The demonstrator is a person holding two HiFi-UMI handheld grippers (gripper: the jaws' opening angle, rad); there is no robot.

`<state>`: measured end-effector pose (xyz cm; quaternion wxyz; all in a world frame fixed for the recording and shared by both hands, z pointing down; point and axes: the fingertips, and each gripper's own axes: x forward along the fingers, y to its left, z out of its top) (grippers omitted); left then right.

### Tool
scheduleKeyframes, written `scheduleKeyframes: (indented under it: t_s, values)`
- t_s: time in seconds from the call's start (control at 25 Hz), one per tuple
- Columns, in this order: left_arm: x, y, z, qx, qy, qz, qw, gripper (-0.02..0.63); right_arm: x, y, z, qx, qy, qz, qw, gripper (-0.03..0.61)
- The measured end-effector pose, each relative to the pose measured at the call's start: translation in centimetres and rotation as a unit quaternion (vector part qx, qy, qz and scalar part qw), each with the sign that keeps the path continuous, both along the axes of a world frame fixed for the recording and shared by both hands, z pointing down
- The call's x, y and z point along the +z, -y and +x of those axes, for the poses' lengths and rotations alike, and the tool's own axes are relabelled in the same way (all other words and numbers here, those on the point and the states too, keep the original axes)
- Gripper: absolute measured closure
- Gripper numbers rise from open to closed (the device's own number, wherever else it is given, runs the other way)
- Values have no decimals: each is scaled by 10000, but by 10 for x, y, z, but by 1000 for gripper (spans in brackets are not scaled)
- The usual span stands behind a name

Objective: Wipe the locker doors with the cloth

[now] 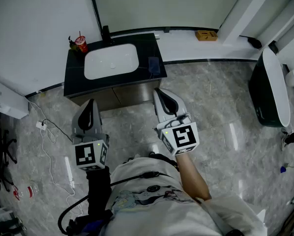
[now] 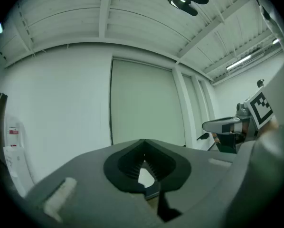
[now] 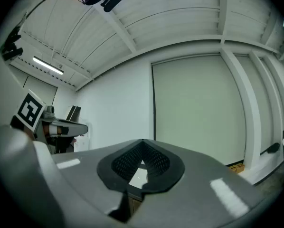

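Both left gripper (image 1: 91,103) and right gripper (image 1: 160,92) show jaws together; a red cup (image 1: 81,44) by the basin (image 1: 111,63) holds a straw (image 1: 79,35).

A black vanity counter (image 1: 77,76) stands in the upper left of the frame, with a white oval basin (image 1: 111,61) sunk into it. A dark tap (image 1: 106,33) rises behind the basin, and a red cup with a straw (image 1: 81,44) sits at the counter's back left corner. A dark phone (image 1: 154,66) lies near the counter's right edge. Further right, a small yellow box (image 1: 206,35) rests on the white ledge. A white cable (image 1: 46,146) trails over the grey marble floor (image 1: 225,112) at left, with a clear plastic bottle (image 1: 24,191) lying at lower left. A black bin with a white lid (image 1: 272,90) stands at the right edge.
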<state>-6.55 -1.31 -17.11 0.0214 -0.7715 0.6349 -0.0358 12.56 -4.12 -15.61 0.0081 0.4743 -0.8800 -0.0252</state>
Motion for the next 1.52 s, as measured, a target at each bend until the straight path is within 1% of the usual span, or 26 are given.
scheduleKeyframes:
  t_s: [0.12, 0.6, 0.88, 1.2, 1.52]
  values:
    - [10, 2, -1, 3, -24, 18, 10000, 612, 3, 2, 1, 3, 2, -3, 10000, 577]
    - [12, 2, -7, 13, -54, 50, 10000, 612, 3, 2, -6, -32, 54, 12, 10000, 575]
    - [18, 5, -15, 29, -62, -16, 10000, 612, 8, 3, -9, 13, 46, -35, 10000, 575]
    - [30, 8, -31, 92, -92, -160, 9998, 612, 22, 3, -21, 77, -45, -216, 9997, 575]
    - [62, 11, -45, 276, -142, -485, 9983, 612, 46, 3, -25, 253, -180, -448, 9985, 575]
